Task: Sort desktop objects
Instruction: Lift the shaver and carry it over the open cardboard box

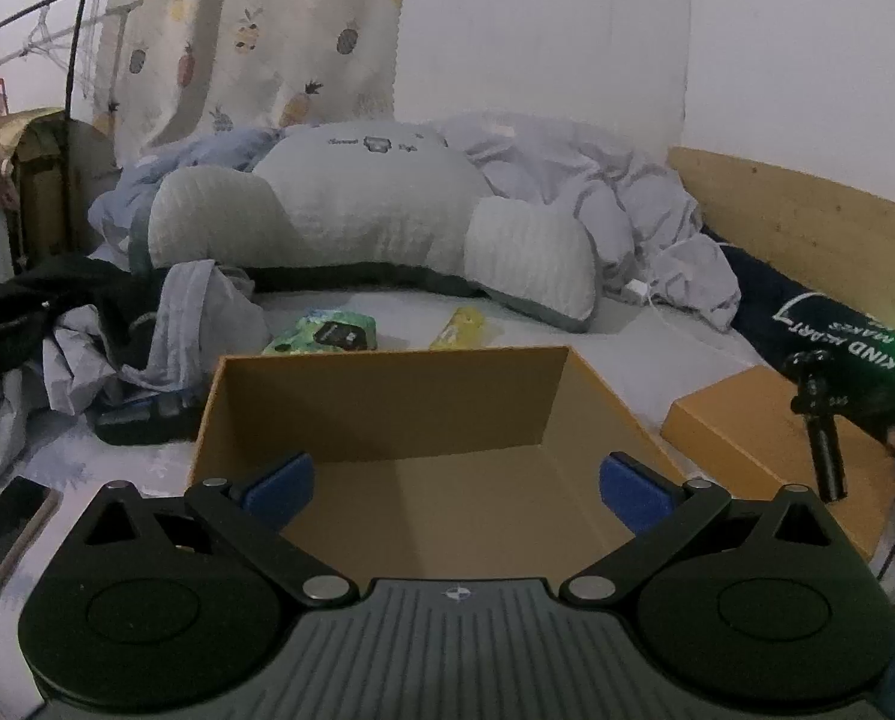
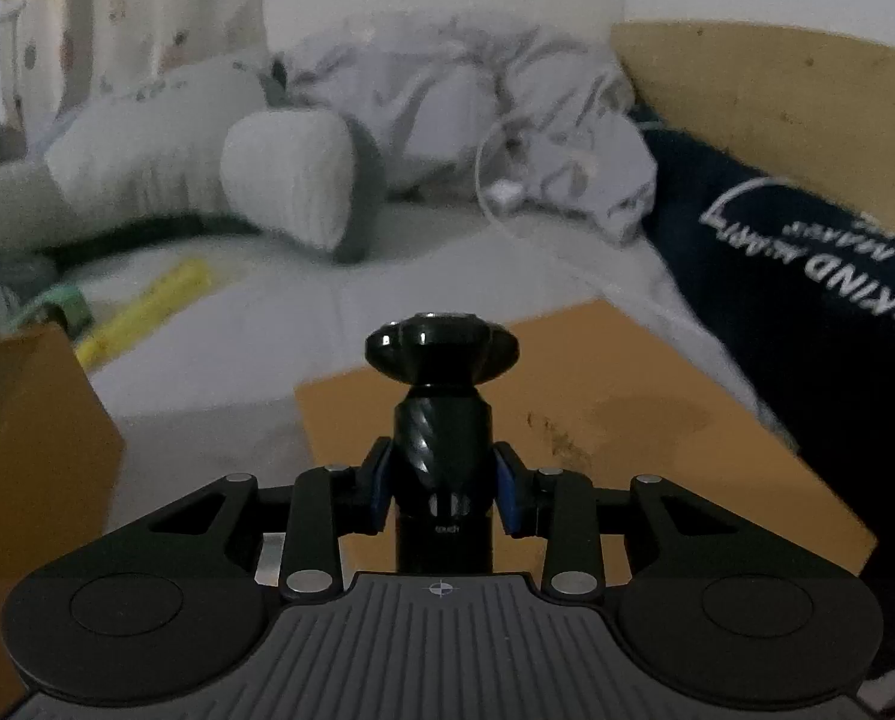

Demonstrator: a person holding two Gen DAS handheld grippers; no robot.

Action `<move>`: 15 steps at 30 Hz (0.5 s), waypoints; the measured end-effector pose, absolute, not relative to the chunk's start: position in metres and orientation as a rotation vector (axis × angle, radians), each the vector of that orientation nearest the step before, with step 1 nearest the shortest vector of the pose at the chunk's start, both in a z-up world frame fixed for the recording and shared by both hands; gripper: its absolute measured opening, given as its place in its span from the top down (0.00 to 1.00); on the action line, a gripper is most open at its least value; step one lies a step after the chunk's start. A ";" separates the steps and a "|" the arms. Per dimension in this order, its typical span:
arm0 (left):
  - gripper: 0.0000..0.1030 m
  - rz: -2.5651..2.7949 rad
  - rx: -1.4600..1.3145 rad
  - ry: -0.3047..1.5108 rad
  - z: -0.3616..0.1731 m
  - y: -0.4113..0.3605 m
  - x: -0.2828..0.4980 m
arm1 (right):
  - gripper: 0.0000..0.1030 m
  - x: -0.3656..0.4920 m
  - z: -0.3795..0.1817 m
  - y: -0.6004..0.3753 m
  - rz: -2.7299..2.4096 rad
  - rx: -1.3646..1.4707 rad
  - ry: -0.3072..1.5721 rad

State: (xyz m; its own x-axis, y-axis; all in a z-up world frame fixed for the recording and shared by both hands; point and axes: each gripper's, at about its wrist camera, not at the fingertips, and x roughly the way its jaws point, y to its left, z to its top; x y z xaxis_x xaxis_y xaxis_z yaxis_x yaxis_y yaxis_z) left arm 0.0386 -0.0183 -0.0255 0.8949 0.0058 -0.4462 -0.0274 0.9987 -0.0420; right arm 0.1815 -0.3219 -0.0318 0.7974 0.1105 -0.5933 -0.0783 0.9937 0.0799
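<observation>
The right hand-held gripper (image 2: 441,492) held a black shaver (image 2: 441,420) tight, above the box lid (image 2: 657,420). The left hand-held gripper (image 1: 456,486) was wide open over the box (image 1: 387,408). The shaver's round, smooth body could slip and fall outside the box.

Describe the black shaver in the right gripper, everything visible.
The shaver is glossy black, looks plastic, with a wide rounded head above a spiral-ribbed neck and a straight handle marked "touch". It stands upright along the right gripper, whose blue-padded fingers clamp both sides of the neck. It hangs over the flat brown lid, not touching it.
</observation>
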 end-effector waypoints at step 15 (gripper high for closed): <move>0.00 0.097 -0.052 0.394 0.007 0.013 0.026 | 0.64 0.117 0.093 -0.258 0.267 0.037 0.463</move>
State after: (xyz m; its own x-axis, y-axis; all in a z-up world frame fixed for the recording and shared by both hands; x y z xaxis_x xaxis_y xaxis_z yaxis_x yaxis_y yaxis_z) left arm 0.0257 0.0134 0.0071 0.9187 0.0846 -0.3858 -0.1049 0.9940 -0.0318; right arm 0.1169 -0.2577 0.0935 0.8606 0.2626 -0.4364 -0.2457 0.9646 0.0959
